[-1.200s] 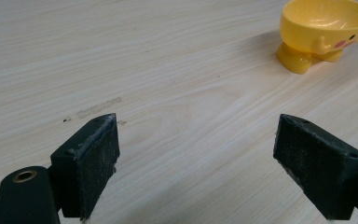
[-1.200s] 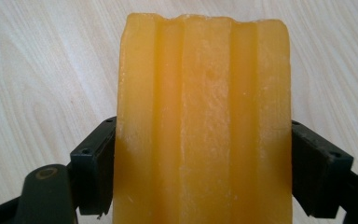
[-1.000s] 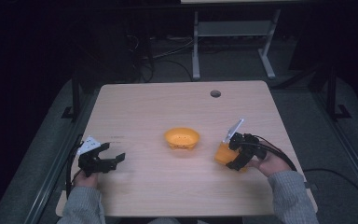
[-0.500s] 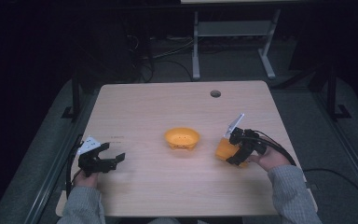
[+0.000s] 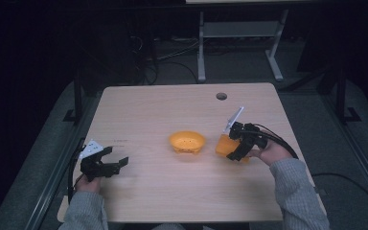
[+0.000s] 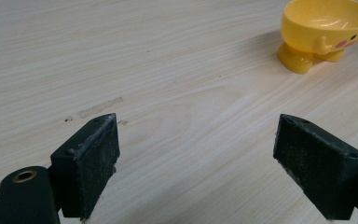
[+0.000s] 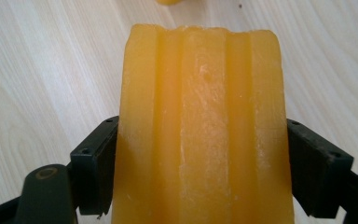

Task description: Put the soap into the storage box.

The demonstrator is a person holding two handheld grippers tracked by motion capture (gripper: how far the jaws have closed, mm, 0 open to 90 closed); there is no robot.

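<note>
Now your right gripper (image 5: 235, 149), clamped on the orange block (image 5: 224, 145), has edged closer to the yellow bowl (image 5: 187, 142), while your left gripper (image 5: 111, 162) stays wide open, empty, over the desk (image 5: 172, 105).

— What is seen between the jaws in the right gripper view?

— An orange ridged block (image 7: 203, 126) is clamped by the right gripper (image 7: 203, 175), one black jaw pressed against each of its long sides. Lengthwise grooves are seen running down its face, and pale scuffs are scattered over the middle ridge.

— How is the block oriented?

— It is pointed away from the camera, its far end being slightly wavy along the edge.

— And what is seen around it?

— A pale wooden table (image 7: 42, 70) is seen on both sides of the block. A small yellow-orange sliver (image 7: 172, 2) is cut off by the top edge; what it belongs to cannot be told.
</note>
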